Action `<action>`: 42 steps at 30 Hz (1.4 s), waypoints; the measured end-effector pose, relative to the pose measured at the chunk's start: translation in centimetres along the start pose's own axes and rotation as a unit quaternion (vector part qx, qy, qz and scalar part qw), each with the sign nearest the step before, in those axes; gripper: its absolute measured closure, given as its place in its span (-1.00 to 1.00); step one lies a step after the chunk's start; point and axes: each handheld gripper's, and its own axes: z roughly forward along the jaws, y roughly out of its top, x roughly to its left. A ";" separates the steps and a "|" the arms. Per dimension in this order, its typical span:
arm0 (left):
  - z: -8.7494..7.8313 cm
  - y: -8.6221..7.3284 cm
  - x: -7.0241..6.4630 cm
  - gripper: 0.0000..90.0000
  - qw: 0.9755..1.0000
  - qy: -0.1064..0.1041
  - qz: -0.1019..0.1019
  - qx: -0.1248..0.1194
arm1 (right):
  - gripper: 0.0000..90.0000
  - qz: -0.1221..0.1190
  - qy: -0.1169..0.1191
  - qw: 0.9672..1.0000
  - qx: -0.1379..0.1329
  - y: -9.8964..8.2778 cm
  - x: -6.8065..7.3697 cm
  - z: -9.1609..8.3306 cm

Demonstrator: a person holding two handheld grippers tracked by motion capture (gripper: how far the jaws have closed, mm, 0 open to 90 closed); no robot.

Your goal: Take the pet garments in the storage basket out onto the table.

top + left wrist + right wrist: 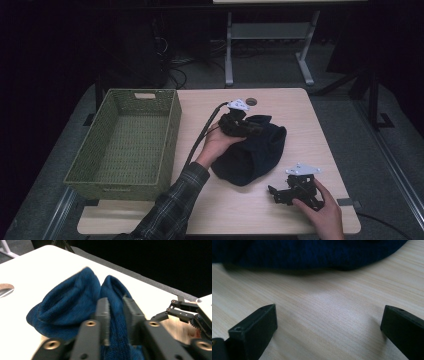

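The wooden table (235,210) carries a green woven basket (127,142) along its left side, standing empty, a likely place for the cloth to go. A dark blue knitted cloth (252,150) lies bunched at the table's middle, just right of the basket. The left gripper (116,315) sits on top of the cloth, its jaws a little apart with a fold of knit between them, not visibly pinched. The right gripper (280,195) rests near the front edge, jaws wide apart with nothing between them, apparently waiting
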 end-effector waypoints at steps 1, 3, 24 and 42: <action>-0.1 0.0 0.1 0.40 1.000 0.001 0.000 0.001 | -0.99 0.000 0.000 1.000 0.000 0.0 0.0 0.0; -0.2 0.0 0.1 0.24 1.000 0.008 0.004 0.000 | -0.99 0.000 0.000 1.000 0.000 0.0 0.0 0.0; -4.0 -1.4 -1.9 -0.67 0.996 0.073 0.041 -0.013 | -0.99 -0.001 0.000 1.000 -0.001 0.0 0.0 0.0; -6.9 -7.1 -5.0 -0.67 0.992 0.116 0.038 0.015 | -0.99 -0.003 -0.001 1.000 -0.001 0.0 0.0 0.0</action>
